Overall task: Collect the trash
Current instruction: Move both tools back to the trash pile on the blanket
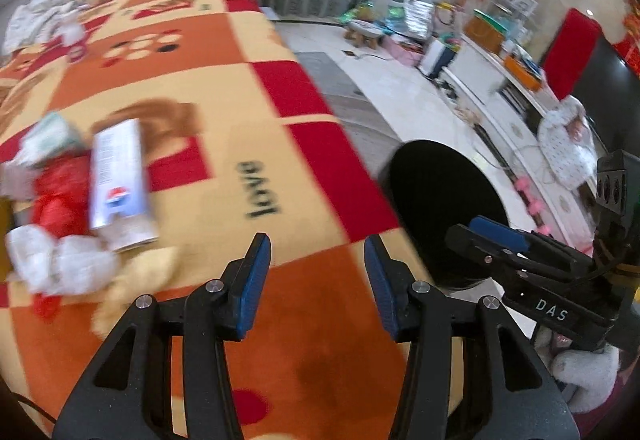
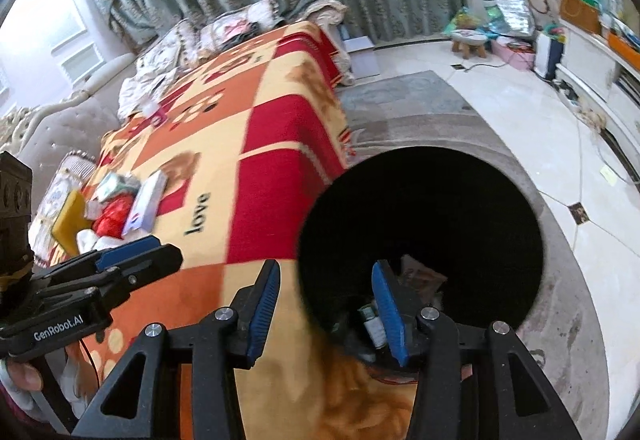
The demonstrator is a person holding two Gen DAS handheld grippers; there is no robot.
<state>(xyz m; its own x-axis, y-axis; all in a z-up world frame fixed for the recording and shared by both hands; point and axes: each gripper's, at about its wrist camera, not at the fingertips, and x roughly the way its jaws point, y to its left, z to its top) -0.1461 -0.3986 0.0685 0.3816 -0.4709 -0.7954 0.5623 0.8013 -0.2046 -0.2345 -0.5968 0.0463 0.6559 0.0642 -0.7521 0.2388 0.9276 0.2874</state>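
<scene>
Checkered blanket [image 1: 208,88] reads "love". Trash pile [image 1: 72,200] sits far left, well apart from the black bin [image 2: 420,240]. Left gripper [image 1: 316,280], marked "GenRobot.AI", and right gripper [image 2: 326,304], marked "DAS": fingers parted, holding nothing.

"love" in black on the blanket [image 1: 262,192]. "DAS" in white on the right tool [image 1: 486,228], seen from the left wrist. "GenRobot.AI" in white on the left tool [image 2: 132,252], seen from the right wrist. Box [image 1: 120,180] print blurred, unreadable.
</scene>
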